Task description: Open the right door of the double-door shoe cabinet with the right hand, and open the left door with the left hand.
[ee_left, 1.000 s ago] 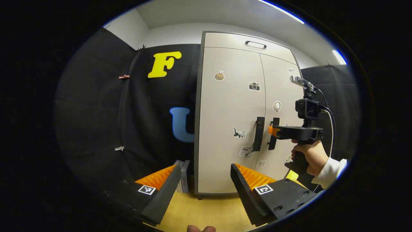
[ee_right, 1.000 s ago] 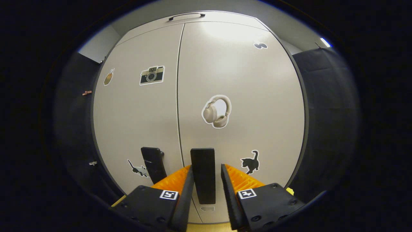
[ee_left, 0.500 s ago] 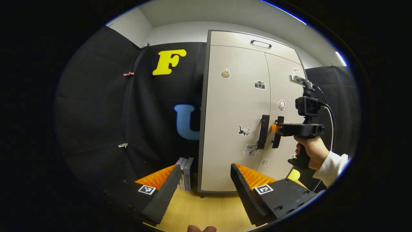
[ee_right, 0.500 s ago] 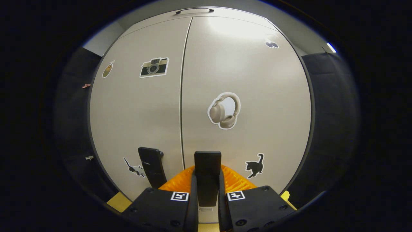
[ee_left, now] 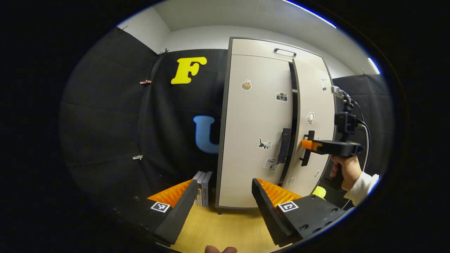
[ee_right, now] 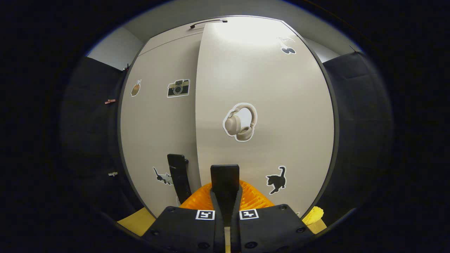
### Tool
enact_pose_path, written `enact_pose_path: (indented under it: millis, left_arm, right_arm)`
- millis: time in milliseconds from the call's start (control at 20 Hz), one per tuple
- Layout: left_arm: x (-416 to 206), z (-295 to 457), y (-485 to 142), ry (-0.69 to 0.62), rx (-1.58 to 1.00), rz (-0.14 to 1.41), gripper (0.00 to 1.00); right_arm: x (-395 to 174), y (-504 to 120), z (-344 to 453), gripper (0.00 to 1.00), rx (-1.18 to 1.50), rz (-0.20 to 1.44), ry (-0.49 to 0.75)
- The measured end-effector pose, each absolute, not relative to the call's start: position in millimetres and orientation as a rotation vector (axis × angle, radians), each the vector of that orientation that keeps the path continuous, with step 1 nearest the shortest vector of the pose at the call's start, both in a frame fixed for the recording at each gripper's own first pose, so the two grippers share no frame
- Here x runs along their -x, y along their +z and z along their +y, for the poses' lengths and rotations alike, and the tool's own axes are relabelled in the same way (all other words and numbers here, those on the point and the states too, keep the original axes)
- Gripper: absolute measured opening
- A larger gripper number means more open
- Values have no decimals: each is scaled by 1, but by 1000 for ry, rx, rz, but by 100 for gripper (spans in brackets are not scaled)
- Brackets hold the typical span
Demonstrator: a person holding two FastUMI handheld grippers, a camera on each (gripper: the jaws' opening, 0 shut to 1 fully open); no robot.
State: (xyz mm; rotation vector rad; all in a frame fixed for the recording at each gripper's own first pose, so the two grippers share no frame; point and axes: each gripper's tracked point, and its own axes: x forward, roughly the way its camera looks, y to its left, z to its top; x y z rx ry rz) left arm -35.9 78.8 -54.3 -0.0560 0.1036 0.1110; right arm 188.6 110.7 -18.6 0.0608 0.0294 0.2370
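While the right gripper clamps the right door's handle close up, the left gripper view reveals that right door ajar, the left gripper wide open, empty, facing the shut left door.

Right claw: fingers drawn in tight on either side of the right door handle, both pressing its sides, handle standing upright between them. In the left gripper view the same claw sits level, pointing at the cabinet, with its fingertips at that handle. A hand grips it from below by the pistol grip, white sleeve at the wrist, forearm coming up from the lower right.

Left claw: fingers spread wide apart, nothing between them, held low and well back from the cabinet, aimed roughly at its left door. A fingertip shows at the bottom edge below it.
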Motion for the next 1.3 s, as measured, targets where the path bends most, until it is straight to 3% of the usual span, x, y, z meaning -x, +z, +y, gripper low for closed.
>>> enact_pose_path:
  millis: [250,850,1300]
  left_arm:
    - [42,70,-56,142,43,112,96]
    - [44,29,-44,217,-1,103,96]
    - [22,-20,-46,191,-17,116,95]
  right_arm:
    - [-178,-14,103,10,-67,23,342]
    - [-158,-6,77,10,-112,50,460]
    - [-143,-2,48,10,-136,61,537]
